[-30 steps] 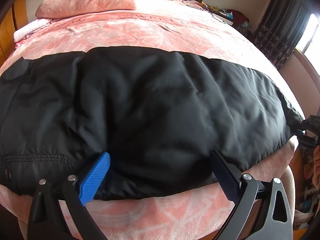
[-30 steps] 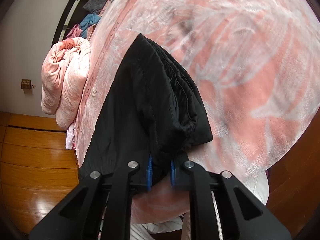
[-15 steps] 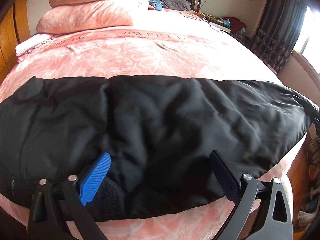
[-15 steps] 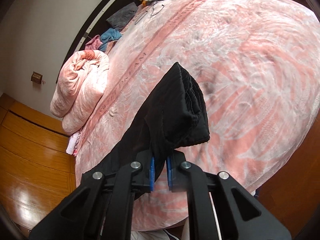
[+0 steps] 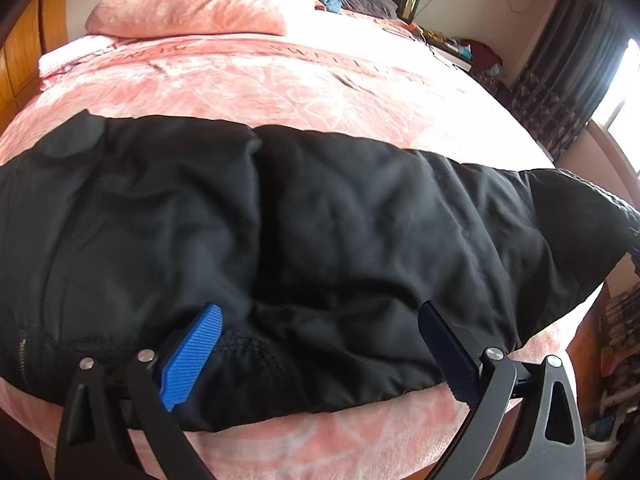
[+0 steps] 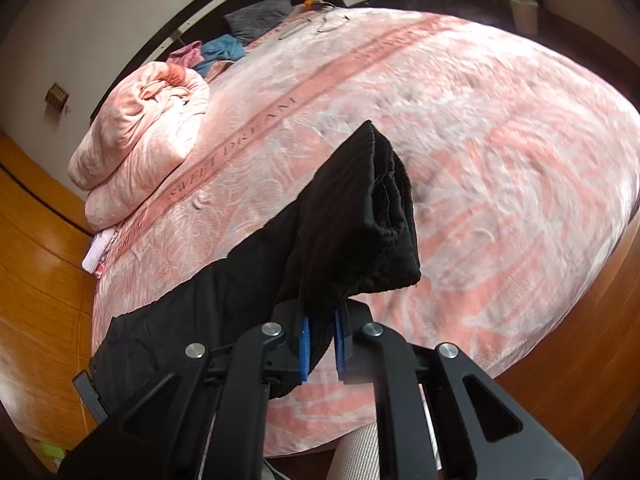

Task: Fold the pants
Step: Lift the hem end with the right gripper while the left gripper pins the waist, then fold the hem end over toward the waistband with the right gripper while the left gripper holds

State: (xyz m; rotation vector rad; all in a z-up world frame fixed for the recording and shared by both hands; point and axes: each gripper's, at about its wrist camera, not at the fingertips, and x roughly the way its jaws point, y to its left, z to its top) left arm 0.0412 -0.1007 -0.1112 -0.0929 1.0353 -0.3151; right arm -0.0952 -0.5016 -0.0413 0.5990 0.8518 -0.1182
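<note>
Raised since the earlier frame, the right gripper (image 6: 320,340), clamped on one end of the black padded pants (image 5: 320,240), lifts it toward 12 o'clock over the pink bed blanket (image 5: 280,80); left gripper (image 5: 320,360) spread wide; fold barely begun.

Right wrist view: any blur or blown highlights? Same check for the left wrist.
Right wrist view: the blanket is smeared by motion blur at right, while the pants stay fairly sharp. Left wrist view: the window is blown out, glare washes the pillow, and fisheye bulge curves the bed.
</note>
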